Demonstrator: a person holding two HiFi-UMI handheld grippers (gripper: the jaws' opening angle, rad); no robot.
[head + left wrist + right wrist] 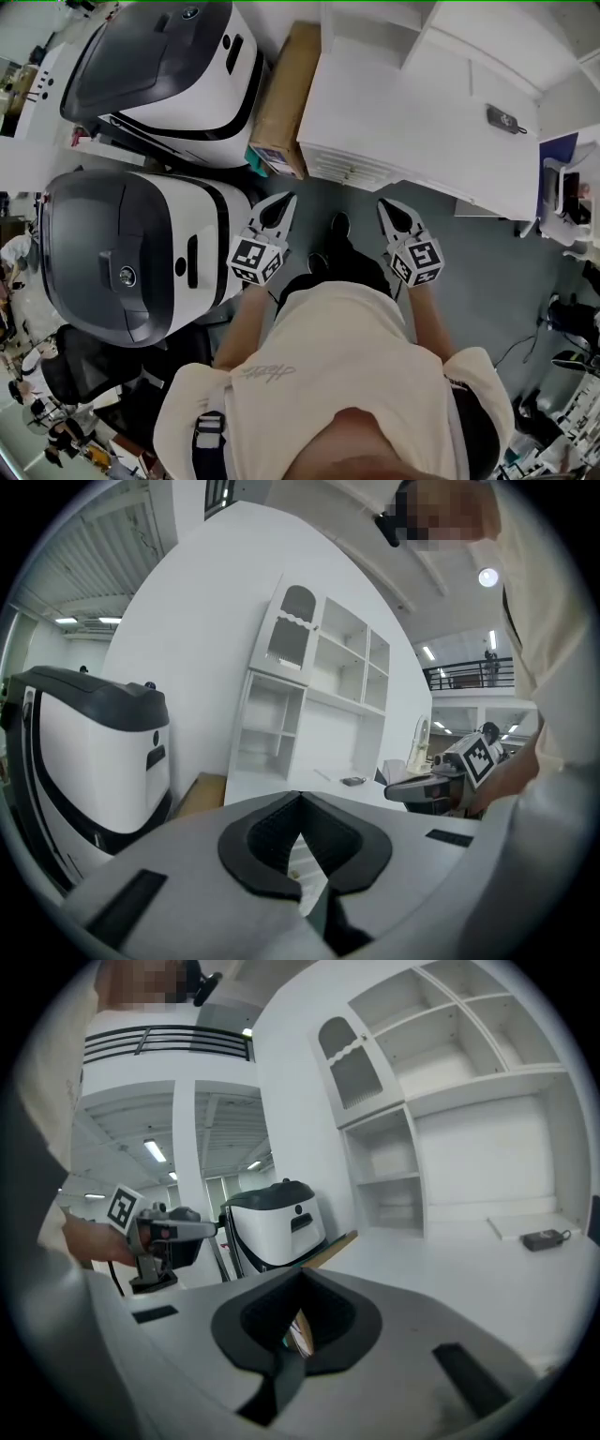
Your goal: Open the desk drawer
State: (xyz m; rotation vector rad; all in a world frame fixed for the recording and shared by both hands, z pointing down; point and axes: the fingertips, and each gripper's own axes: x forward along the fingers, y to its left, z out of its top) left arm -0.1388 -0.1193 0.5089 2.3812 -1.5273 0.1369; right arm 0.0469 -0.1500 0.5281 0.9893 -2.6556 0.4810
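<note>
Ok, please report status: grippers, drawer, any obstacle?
Left gripper, right gripper: jaws shut, empty, short of the desk. Drawer not pulled out yet. Cardboard box beside desk, clear of the path.

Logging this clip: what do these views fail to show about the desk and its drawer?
Drawer fronts, head view: seen steeply from above; handles too small to find.
Desk below its top, both gripper views: mostly covered by the left gripper and right gripper bodies.
Small dark object on the desk: too small to identify.

Open floor (356,192) before the desk (403,112) — cardboard box (286,94) and bulky white machine (141,253) crowd the left.
</note>
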